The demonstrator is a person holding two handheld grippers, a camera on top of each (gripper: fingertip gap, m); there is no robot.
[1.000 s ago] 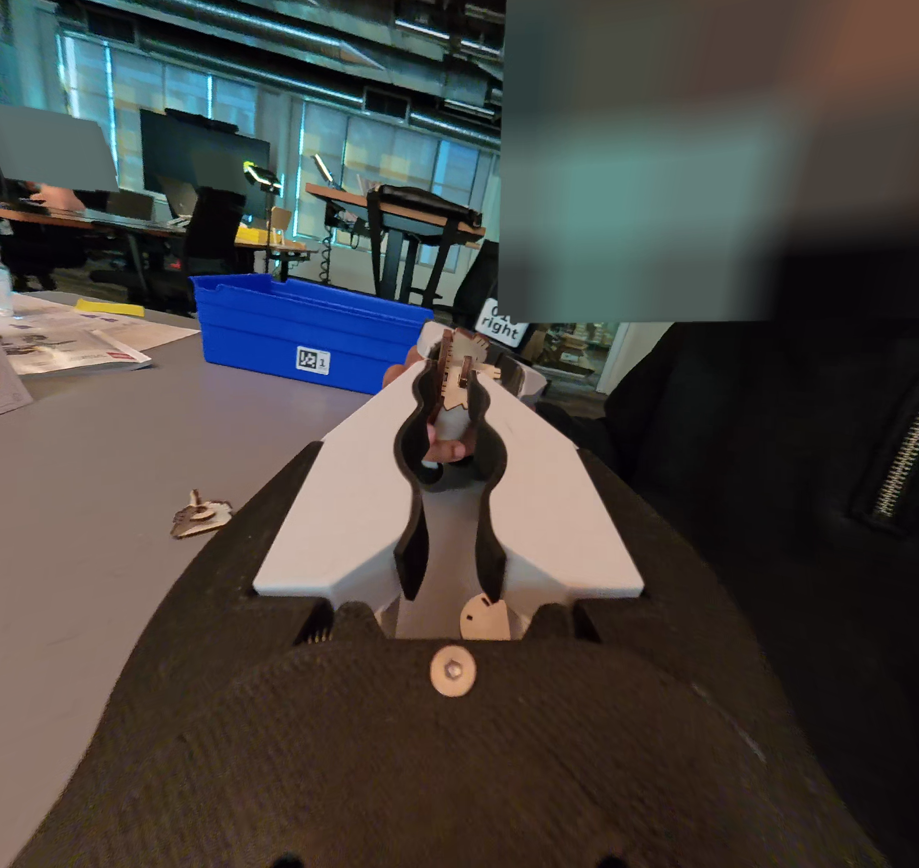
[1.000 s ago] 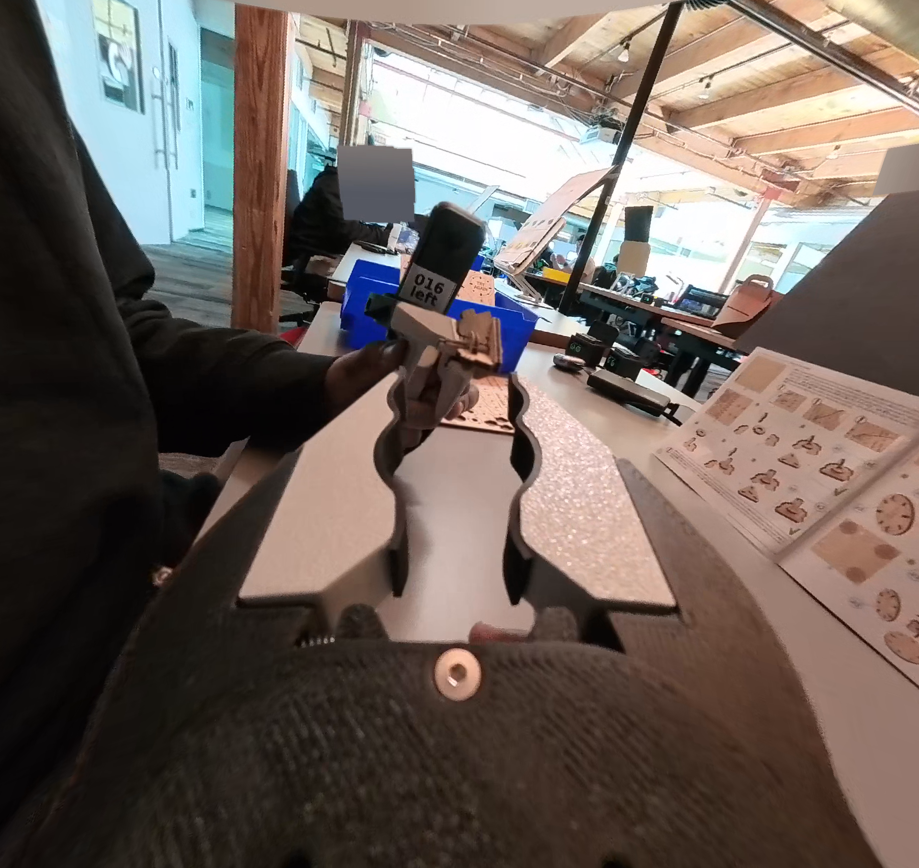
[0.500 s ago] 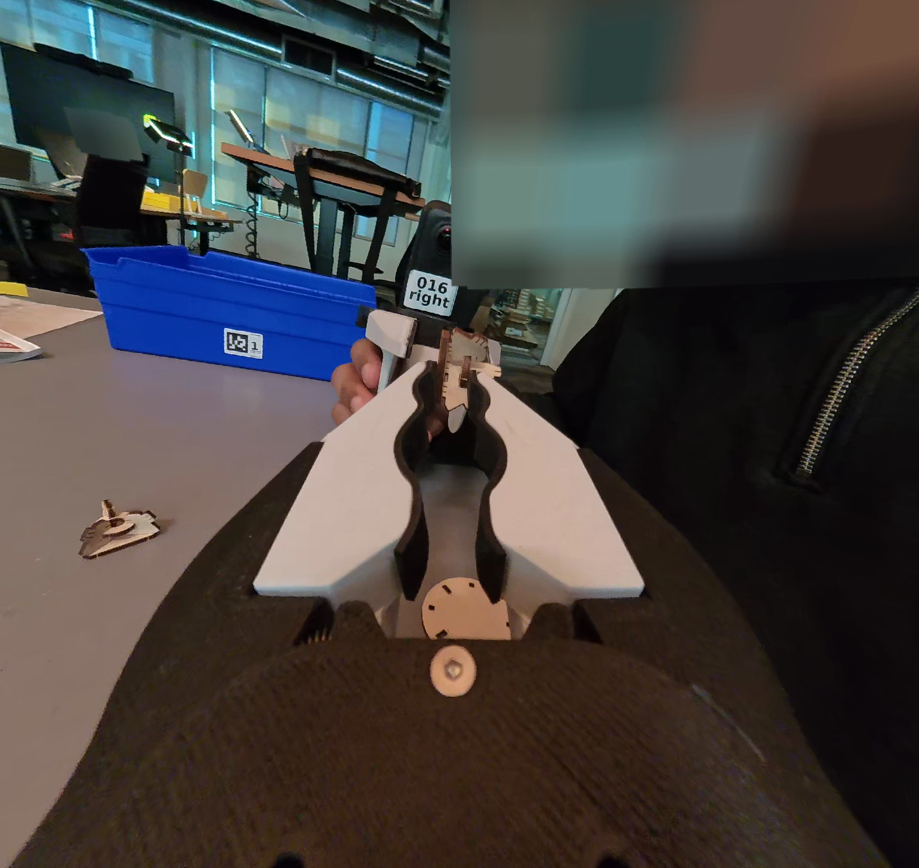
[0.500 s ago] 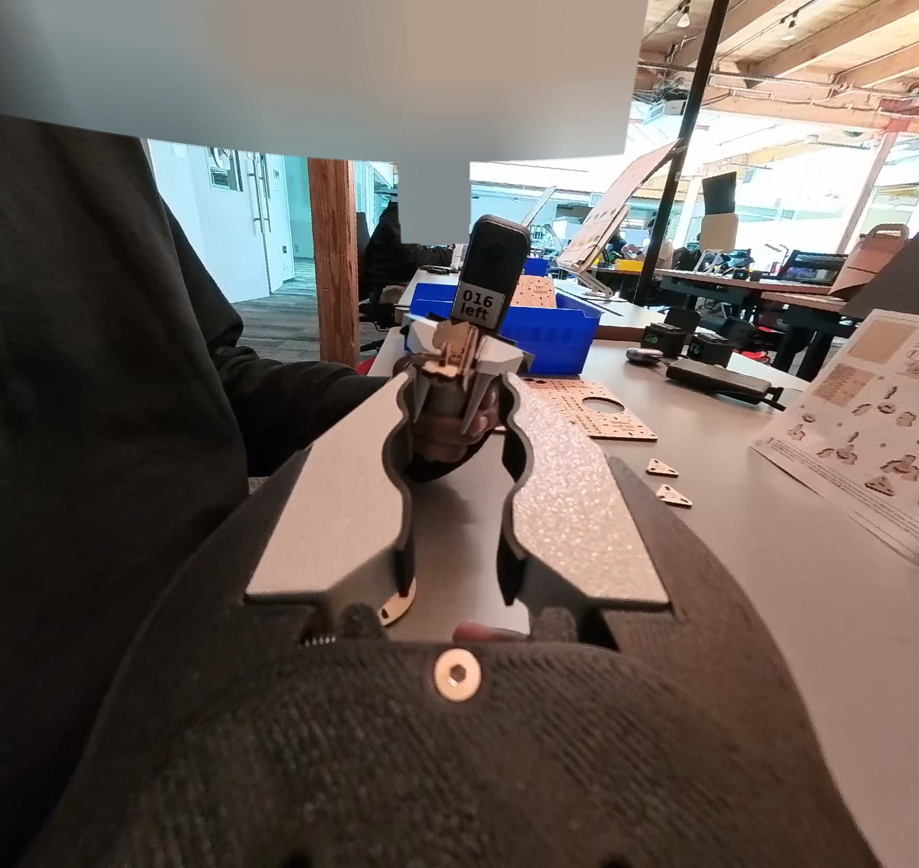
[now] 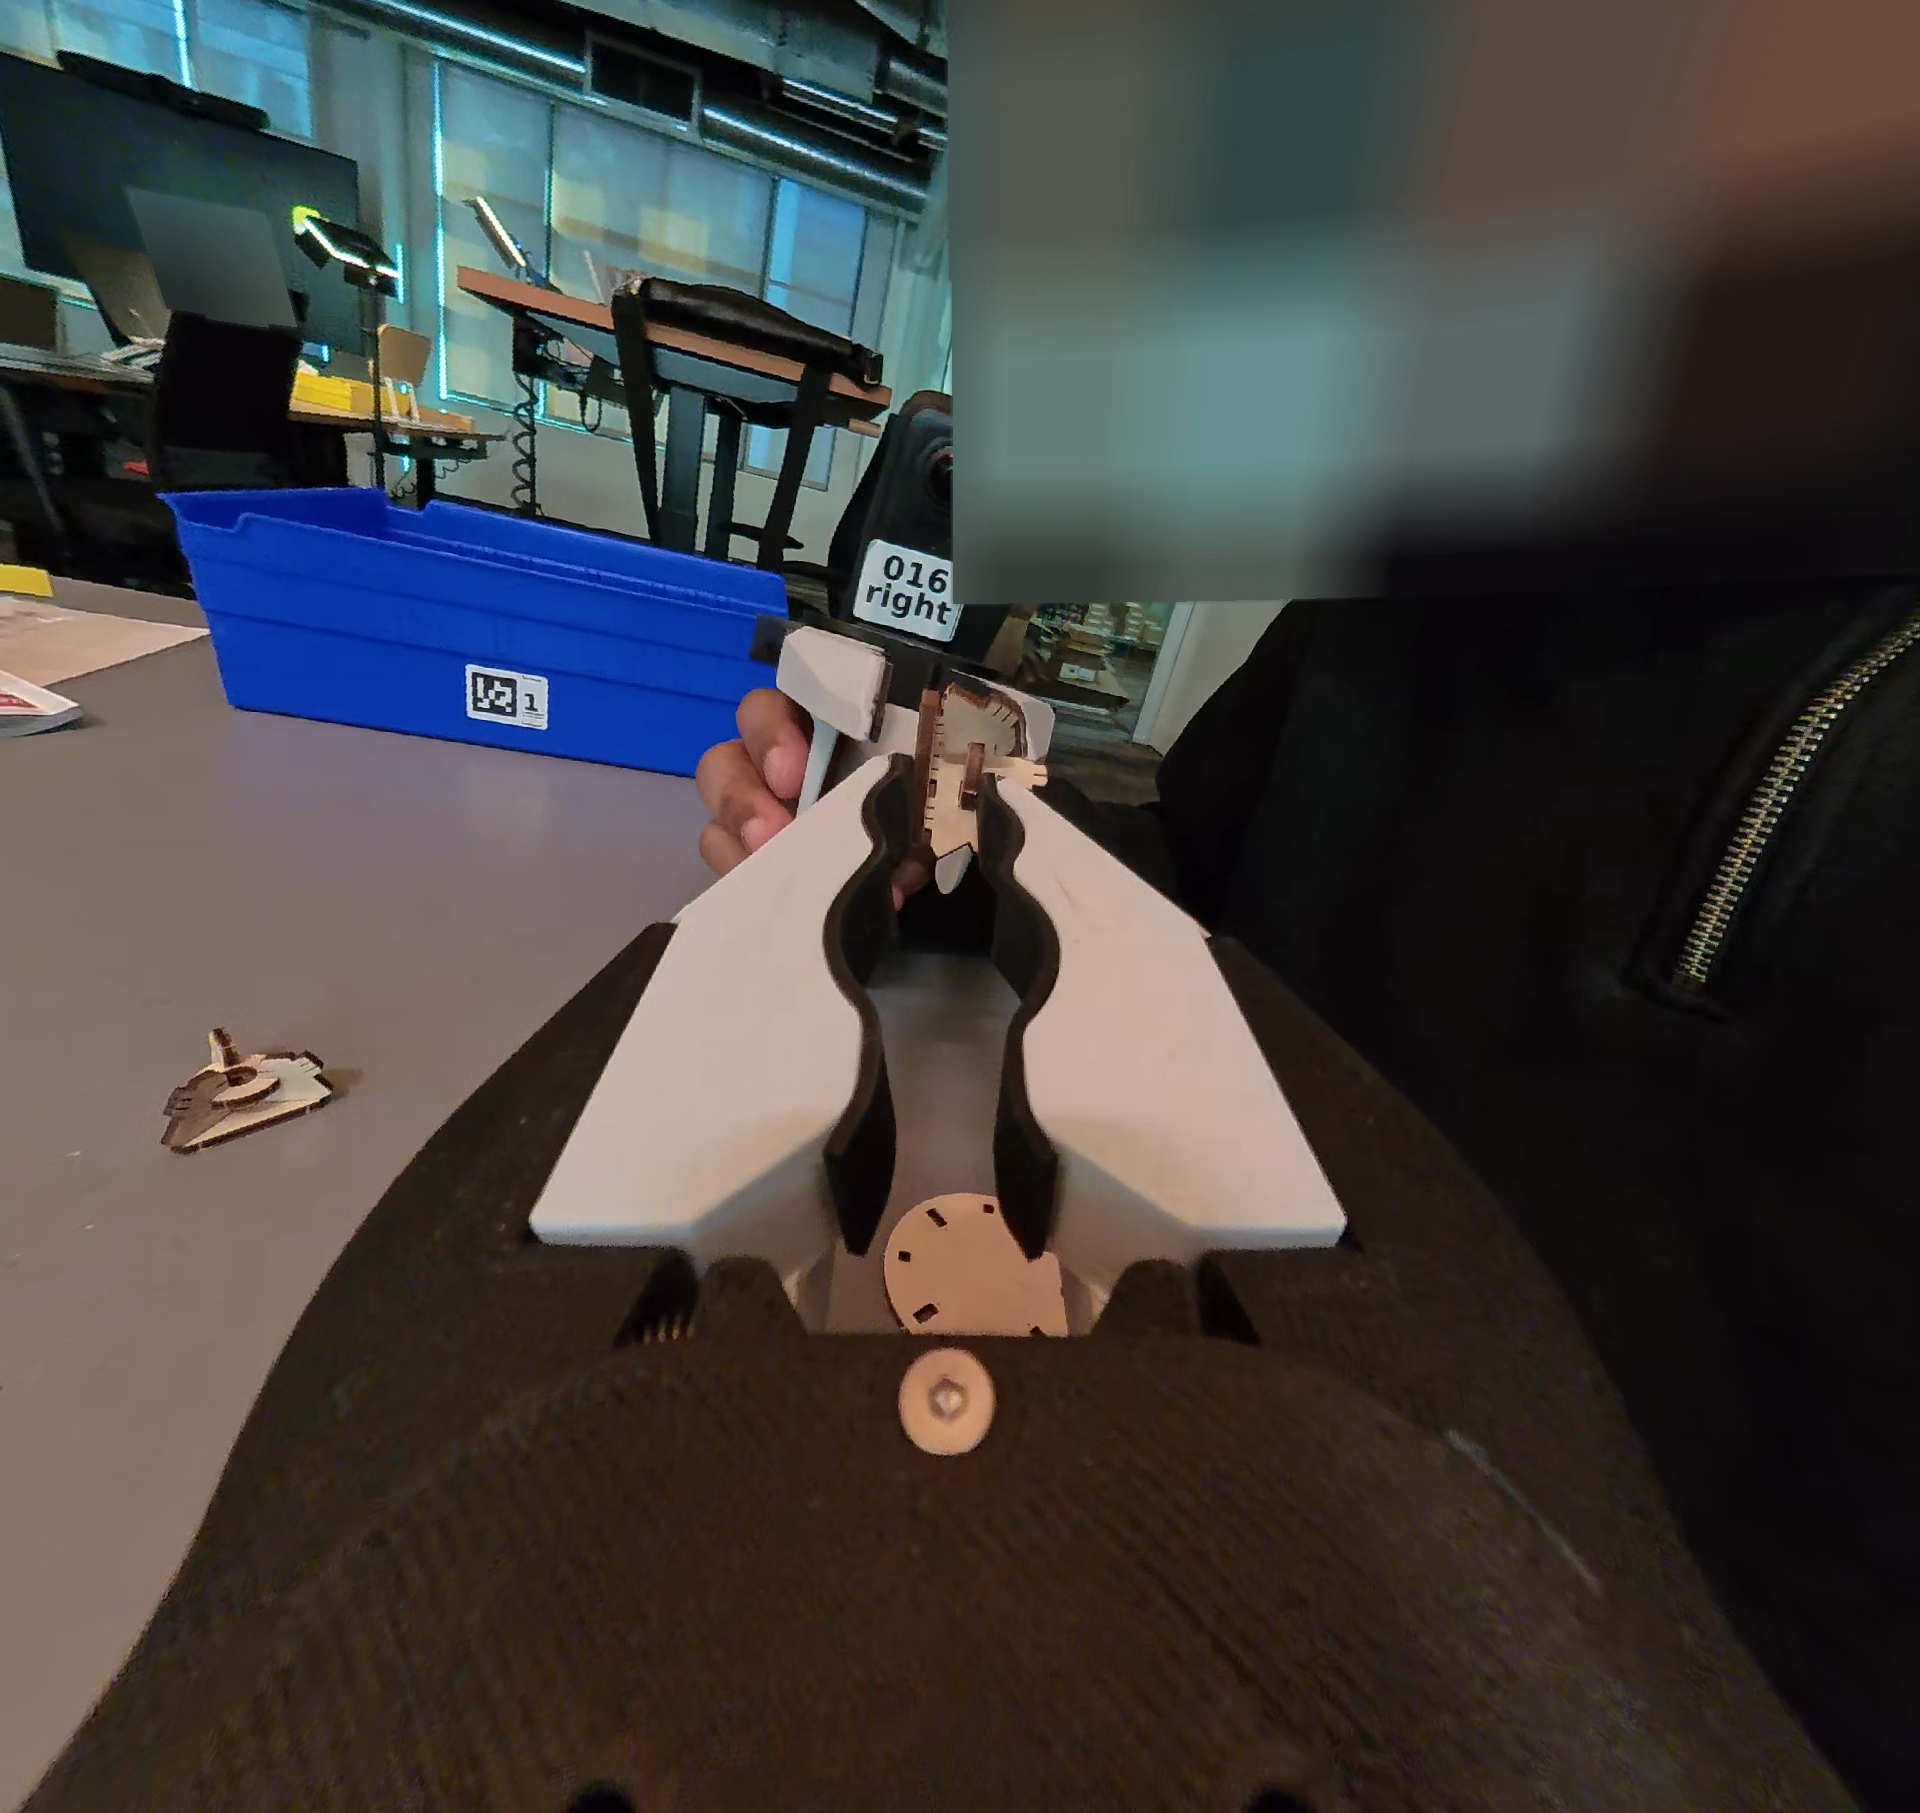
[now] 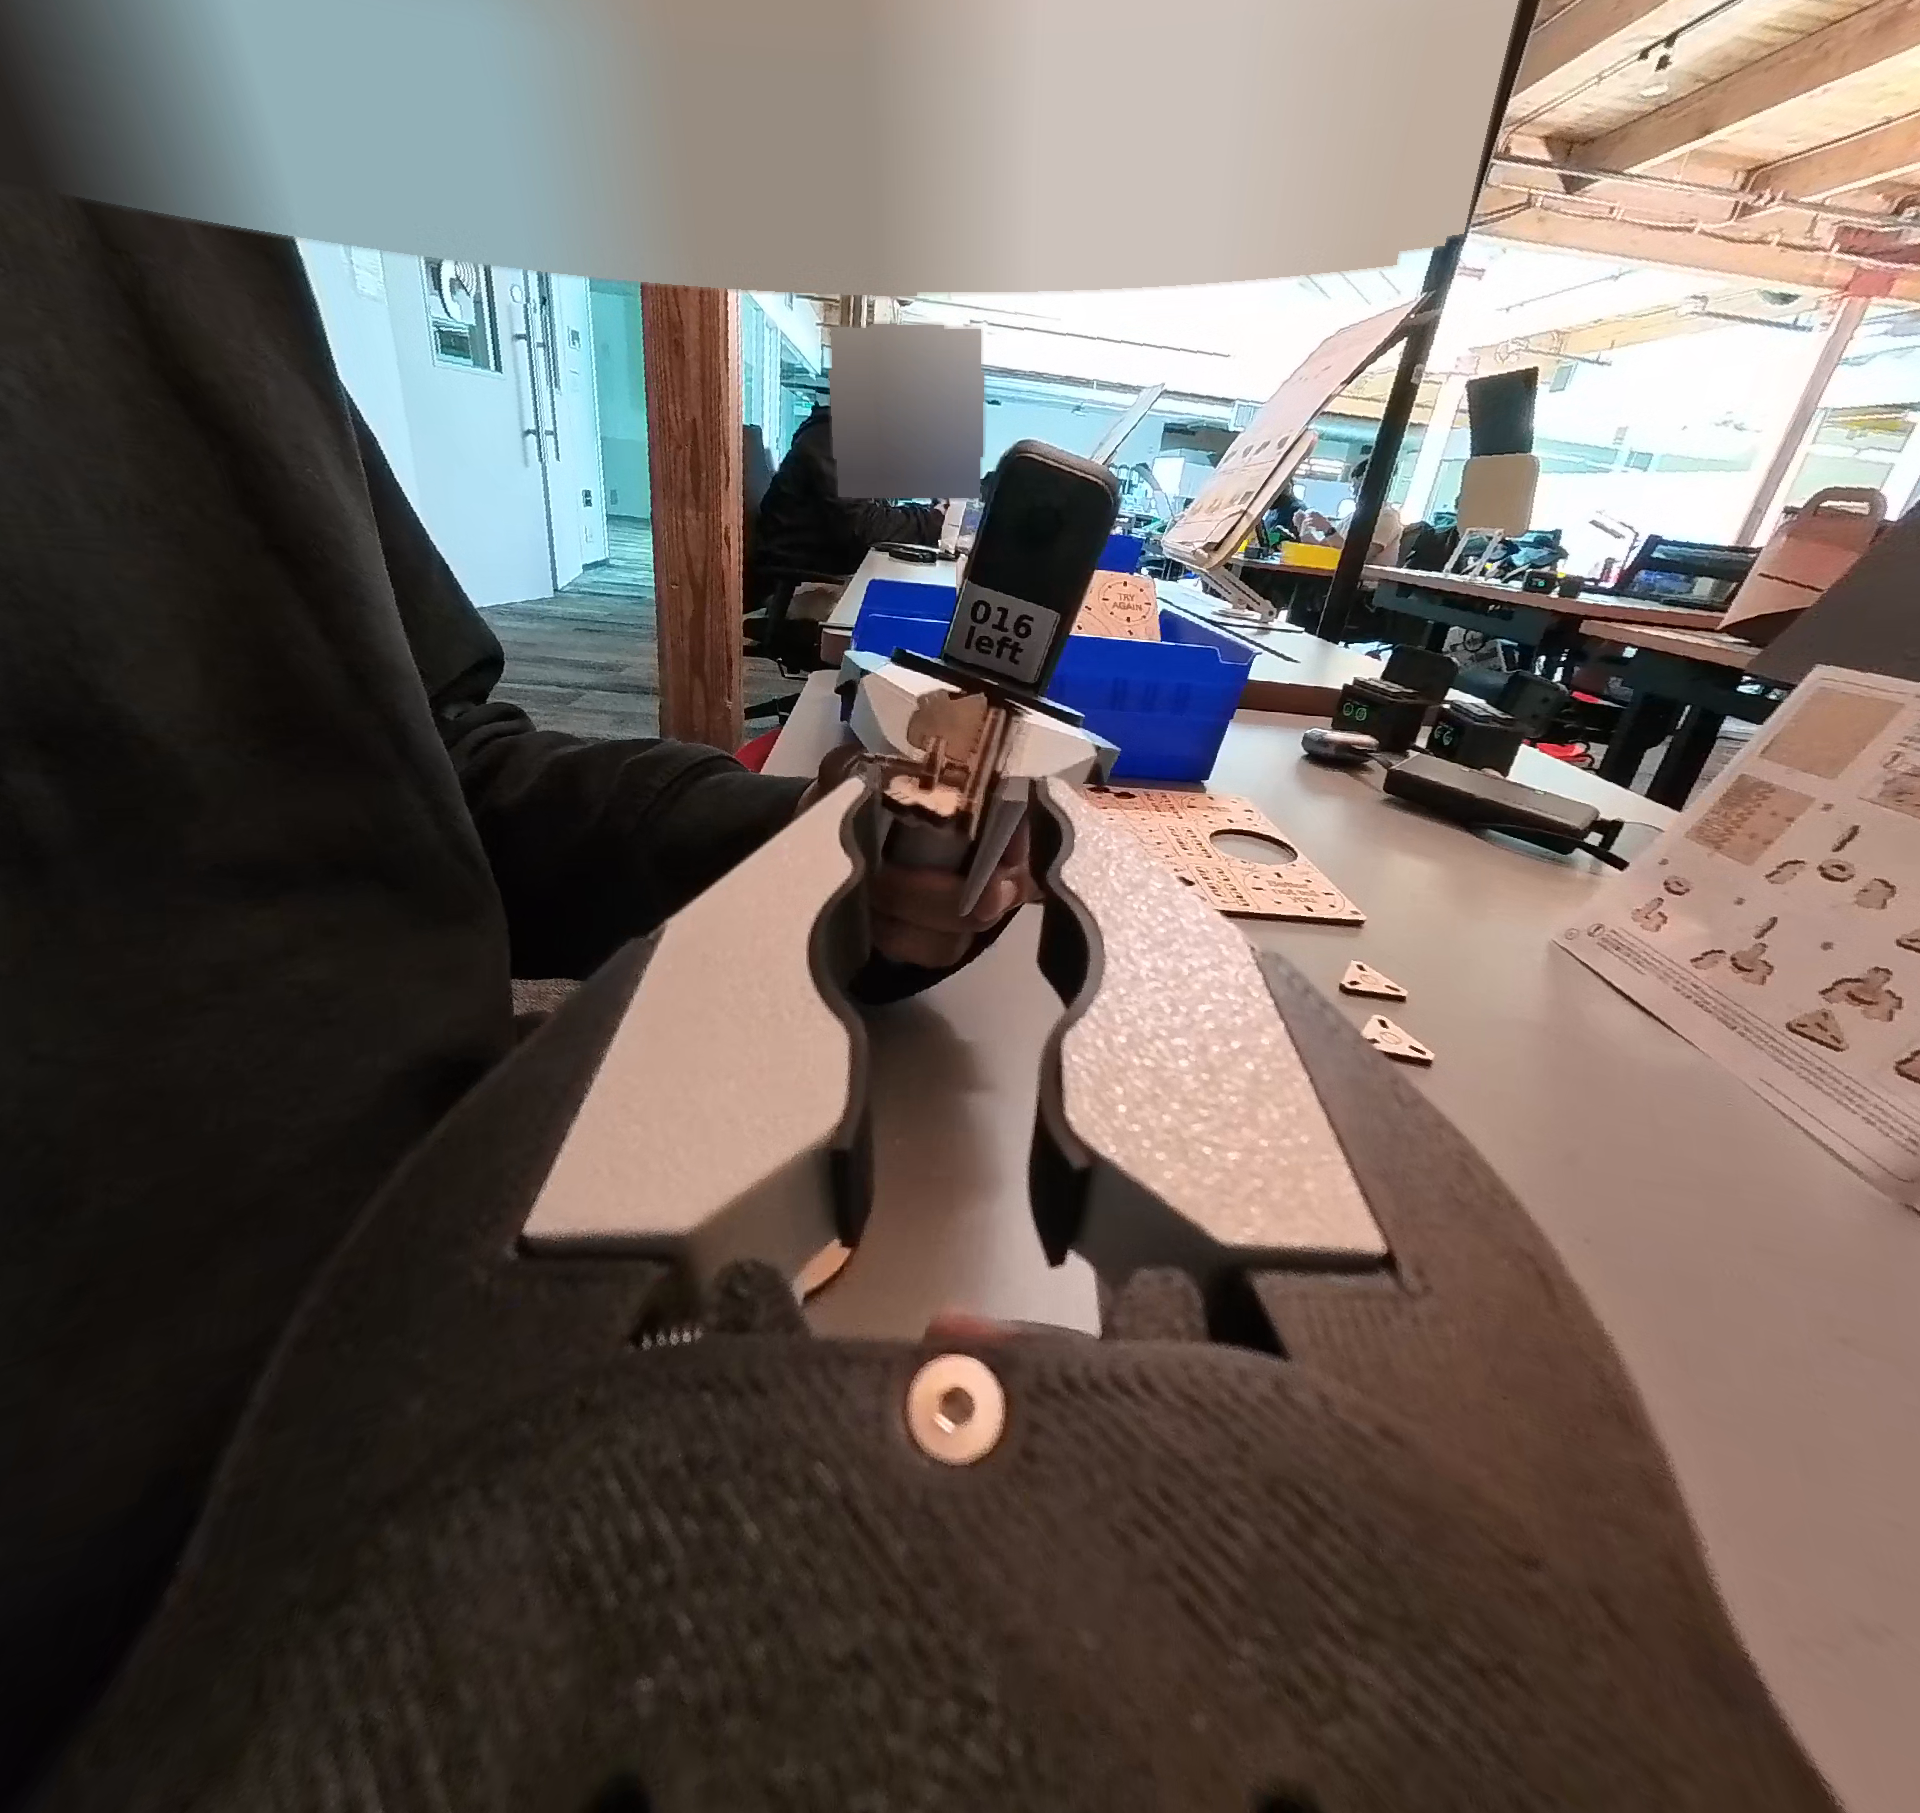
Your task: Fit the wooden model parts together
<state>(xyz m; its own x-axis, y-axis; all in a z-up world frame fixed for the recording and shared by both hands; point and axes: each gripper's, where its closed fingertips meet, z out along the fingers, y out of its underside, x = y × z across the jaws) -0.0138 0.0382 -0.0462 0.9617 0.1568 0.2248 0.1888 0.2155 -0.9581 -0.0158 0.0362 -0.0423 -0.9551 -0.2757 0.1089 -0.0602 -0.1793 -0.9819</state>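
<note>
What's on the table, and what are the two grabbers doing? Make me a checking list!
Surface: grey table, flat.
Things in hand: wooden assembly, clamped by the left gripper.
Clutter: blue bin, small wooden part, wooden disc, cut-out wooden sheet, two triangles, picture sheet.
Grippers: right gripper is open around the same assembly.
Cables: one on a black device.
Surroundings: wooden post, desks, a seated person.

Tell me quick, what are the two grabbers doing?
Left gripper: closed on the wooden puzzle piece.
Right gripper: open, fingers either side of that piece, not squeezing it.
</note>
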